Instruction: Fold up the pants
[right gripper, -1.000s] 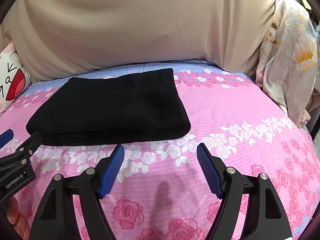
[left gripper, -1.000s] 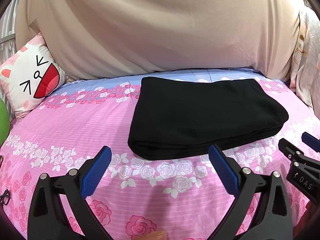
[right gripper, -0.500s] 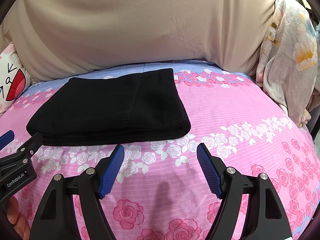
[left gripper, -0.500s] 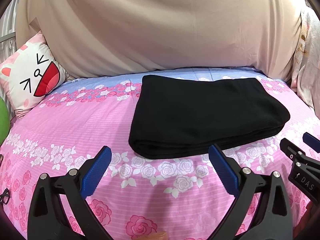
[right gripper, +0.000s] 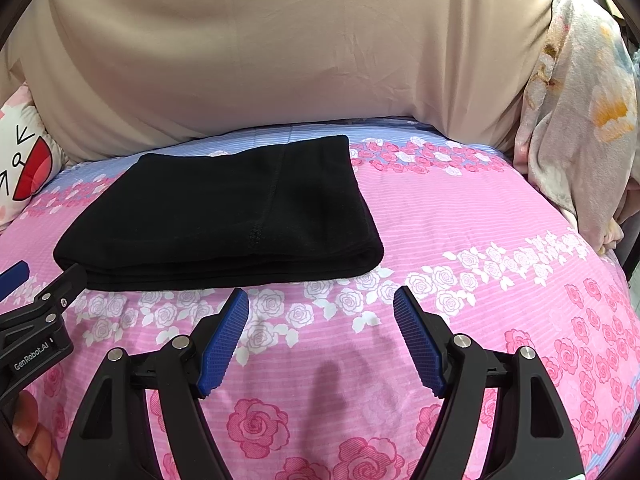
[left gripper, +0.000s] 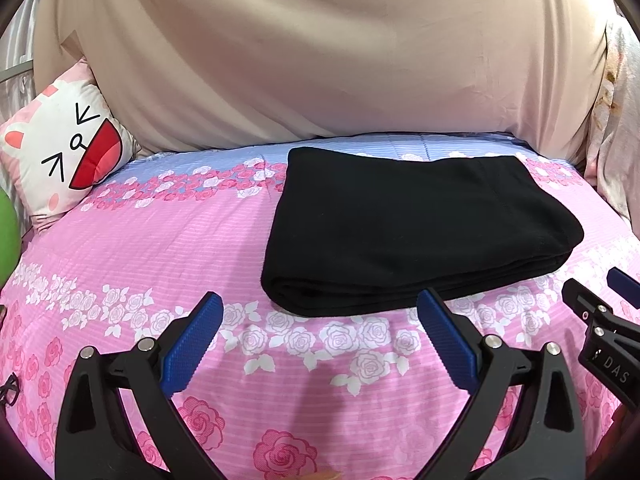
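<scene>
Pink rose bedspread (left gripper: 160, 240) is covering the bed, with a big beige cushion (left gripper: 320, 60) leaning at the back. Only the left view is catching the whole cat pillow (left gripper: 64, 152) and a green thing (left gripper: 8, 232) at the far left; only the right view is showing the floral blanket (right gripper: 572, 120) hanging on the right. The pants (left gripper: 408, 228), black, are lying folded mid-bed, just beyond both sets of jaws, touching neither. Left gripper (left gripper: 320, 340) is gaping wide over the spread, right gripper (right gripper: 320, 336) is doing the same beside it.
</scene>
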The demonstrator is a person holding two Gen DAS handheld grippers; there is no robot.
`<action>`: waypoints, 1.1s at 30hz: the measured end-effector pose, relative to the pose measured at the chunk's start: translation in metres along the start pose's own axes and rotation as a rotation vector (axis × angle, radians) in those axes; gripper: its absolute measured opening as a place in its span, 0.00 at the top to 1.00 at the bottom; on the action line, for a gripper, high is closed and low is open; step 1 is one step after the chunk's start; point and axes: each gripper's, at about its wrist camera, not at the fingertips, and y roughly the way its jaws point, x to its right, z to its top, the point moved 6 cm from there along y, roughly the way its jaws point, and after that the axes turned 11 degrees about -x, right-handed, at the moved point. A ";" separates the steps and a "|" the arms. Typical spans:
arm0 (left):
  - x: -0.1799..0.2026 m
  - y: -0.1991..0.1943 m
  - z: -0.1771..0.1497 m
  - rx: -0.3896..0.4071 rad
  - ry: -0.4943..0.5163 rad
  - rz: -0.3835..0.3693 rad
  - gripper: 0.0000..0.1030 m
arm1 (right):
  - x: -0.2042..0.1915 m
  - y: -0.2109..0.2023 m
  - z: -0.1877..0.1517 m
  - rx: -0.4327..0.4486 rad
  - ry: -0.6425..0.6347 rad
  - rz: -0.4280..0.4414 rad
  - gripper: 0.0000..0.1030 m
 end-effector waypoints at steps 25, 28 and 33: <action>0.001 -0.001 0.003 0.006 0.018 0.003 0.08 | -0.001 0.001 0.000 -0.001 -0.001 0.001 0.29; 0.000 -0.002 0.003 0.007 0.015 0.003 0.08 | -0.001 0.001 0.000 -0.001 -0.002 0.001 0.29; -0.001 -0.002 0.003 0.003 0.012 0.003 0.08 | -0.001 0.001 0.000 -0.001 -0.002 0.001 0.29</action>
